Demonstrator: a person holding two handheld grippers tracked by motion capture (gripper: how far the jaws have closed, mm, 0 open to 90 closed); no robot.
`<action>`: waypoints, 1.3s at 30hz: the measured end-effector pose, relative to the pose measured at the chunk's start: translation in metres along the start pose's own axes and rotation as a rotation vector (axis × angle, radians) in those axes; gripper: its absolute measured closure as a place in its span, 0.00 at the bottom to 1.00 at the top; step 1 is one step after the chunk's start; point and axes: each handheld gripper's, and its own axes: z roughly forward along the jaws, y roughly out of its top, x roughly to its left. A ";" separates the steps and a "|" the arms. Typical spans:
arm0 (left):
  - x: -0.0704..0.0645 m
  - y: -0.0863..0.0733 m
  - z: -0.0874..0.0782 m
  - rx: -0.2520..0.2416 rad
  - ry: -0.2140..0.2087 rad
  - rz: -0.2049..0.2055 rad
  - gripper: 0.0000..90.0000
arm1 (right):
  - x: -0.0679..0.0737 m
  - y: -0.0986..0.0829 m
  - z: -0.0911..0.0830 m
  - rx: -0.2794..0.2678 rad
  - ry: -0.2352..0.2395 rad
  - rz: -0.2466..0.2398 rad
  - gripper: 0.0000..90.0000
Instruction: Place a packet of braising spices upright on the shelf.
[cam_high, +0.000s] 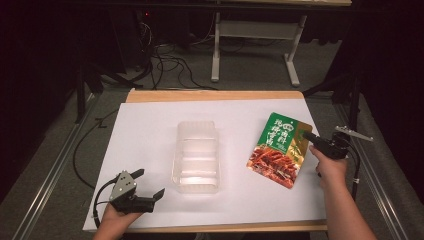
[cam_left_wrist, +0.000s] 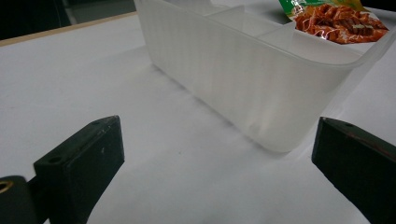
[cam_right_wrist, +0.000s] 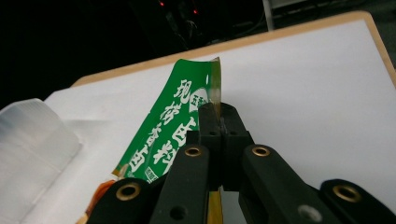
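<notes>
Small print on the snack pouch (cam_high: 278, 148) too fine to read; pouch's near edge hidden behind the right gripper (cam_right_wrist: 219, 116).

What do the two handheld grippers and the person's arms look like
Both the left gripper and the right gripper are black with two blocky jaws, brass-coloured rivets at the links and a grey three-cornered plate on top. A black cable trails from each. The forearms are bare, no sleeves.

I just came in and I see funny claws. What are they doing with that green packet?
A person holds a gripper in each hand at a white table. The right gripper has pinched the edge of the green packet and is holding it beside the clear tub. The left gripper is open, near the tub, holding nothing. The tub looks empty.
</notes>
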 end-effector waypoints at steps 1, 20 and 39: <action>0.000 0.000 0.000 -0.001 0.000 -0.001 0.03 | 0.003 0.001 -0.003 -0.014 0.002 -0.009 1.00; 0.001 0.000 -0.002 -0.014 -0.002 -0.006 0.03 | 0.057 0.007 -0.041 -0.133 0.030 -0.184 1.00; 0.000 0.000 -0.002 -0.019 -0.003 -0.009 0.03 | 0.098 -0.011 -0.077 -0.231 0.093 -0.278 1.00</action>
